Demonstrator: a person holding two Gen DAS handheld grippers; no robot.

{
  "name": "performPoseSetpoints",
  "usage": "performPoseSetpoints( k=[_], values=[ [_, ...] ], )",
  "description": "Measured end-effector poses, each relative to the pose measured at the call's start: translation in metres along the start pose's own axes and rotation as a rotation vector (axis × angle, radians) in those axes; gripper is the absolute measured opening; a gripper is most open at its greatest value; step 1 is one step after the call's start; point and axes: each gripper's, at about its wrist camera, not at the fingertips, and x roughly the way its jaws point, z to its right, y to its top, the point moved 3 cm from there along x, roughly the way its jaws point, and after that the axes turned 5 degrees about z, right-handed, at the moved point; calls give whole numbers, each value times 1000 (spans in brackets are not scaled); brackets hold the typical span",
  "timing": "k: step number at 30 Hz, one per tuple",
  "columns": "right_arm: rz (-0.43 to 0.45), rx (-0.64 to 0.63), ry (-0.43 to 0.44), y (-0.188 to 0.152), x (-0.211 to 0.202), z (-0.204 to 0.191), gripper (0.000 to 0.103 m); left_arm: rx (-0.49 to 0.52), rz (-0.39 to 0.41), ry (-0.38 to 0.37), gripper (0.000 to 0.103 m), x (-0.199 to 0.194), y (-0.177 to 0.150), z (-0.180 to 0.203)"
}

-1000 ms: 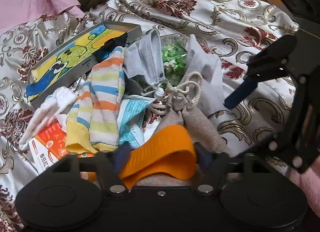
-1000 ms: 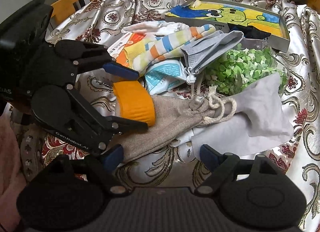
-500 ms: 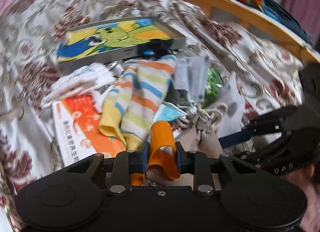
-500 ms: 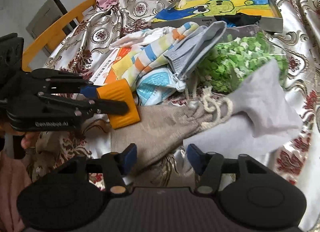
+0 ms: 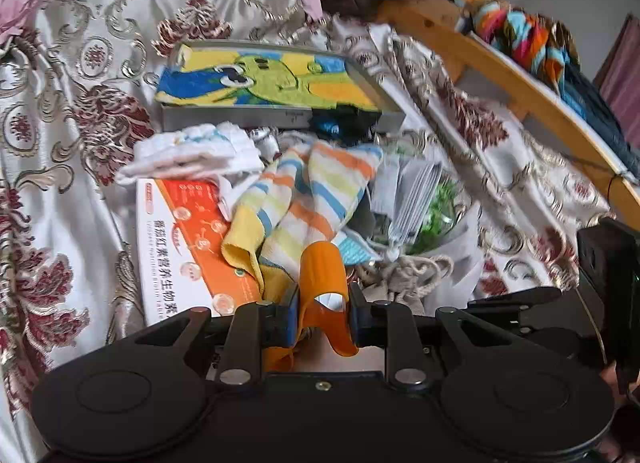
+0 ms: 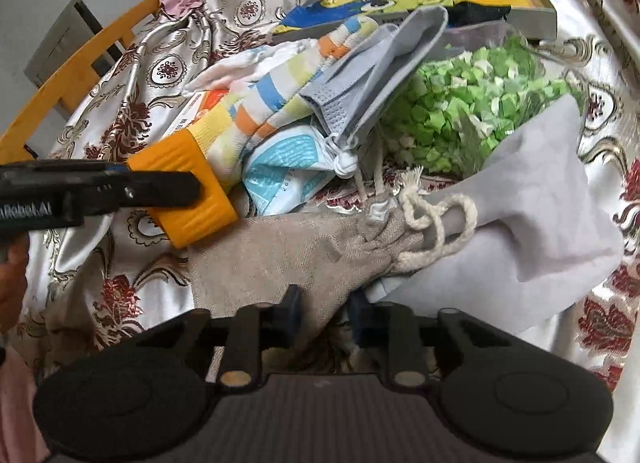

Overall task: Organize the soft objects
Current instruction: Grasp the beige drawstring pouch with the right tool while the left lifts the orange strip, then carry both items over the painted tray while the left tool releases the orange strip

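- Covering everything is a glossy brocade cloth with maroon flowers.
- At 12 o'clock of the pile lies a flat grey box with a cartoon towel inside.
- Mid-pile, a fuzzy striped sock overlaps an orange carton at 9 o'clock.
- A coarse beige drawstring pouch is pinched at its corner by the right gripper.
- The left gripper is clamped on a ribbed orange band, at 6 o'clock of the sock.
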Motion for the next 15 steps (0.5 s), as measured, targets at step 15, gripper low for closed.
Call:
performPoseSetpoints(
  k=[15],
  values=[
    [361, -133, 18, 11, -95, -34, 6, -77, 306, -47, 25, -60, 33, 0]
  ],
)
